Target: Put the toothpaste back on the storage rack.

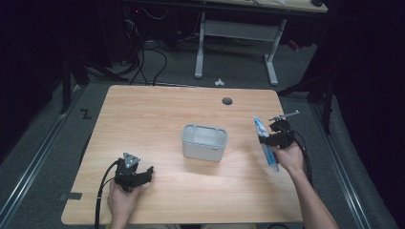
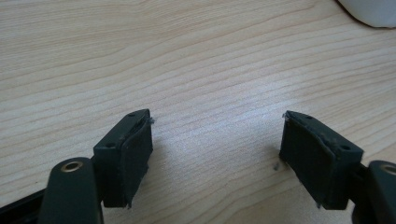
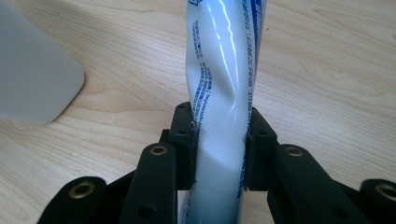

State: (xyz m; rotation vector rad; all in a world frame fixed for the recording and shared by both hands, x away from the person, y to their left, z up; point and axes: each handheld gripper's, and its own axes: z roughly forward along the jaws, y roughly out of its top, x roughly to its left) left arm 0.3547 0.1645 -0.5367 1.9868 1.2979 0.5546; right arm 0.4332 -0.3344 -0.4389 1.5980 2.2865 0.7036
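Note:
A white tube with blue print (image 1: 266, 143) (image 3: 224, 93) is clamped between the jaws of my right gripper (image 1: 273, 136) (image 3: 219, 149), held a little above the right side of the wooden table (image 1: 157, 109). The tube is dented where the pads press it. A grey rectangular container (image 1: 204, 141) stands at the table's middle, left of the tube; its pale corner (image 3: 32, 79) shows at the left of the right gripper view. My left gripper (image 1: 143, 175) (image 2: 215, 154) rests low over the table's front left, open, with bare wood between its pads.
A round cable hole (image 1: 227, 101) lies near the table's far edge. Beyond the table are a white desk frame (image 1: 239, 43) and cables on the grey floor. A white rounded edge (image 2: 373, 11) sits at the top right of the left gripper view.

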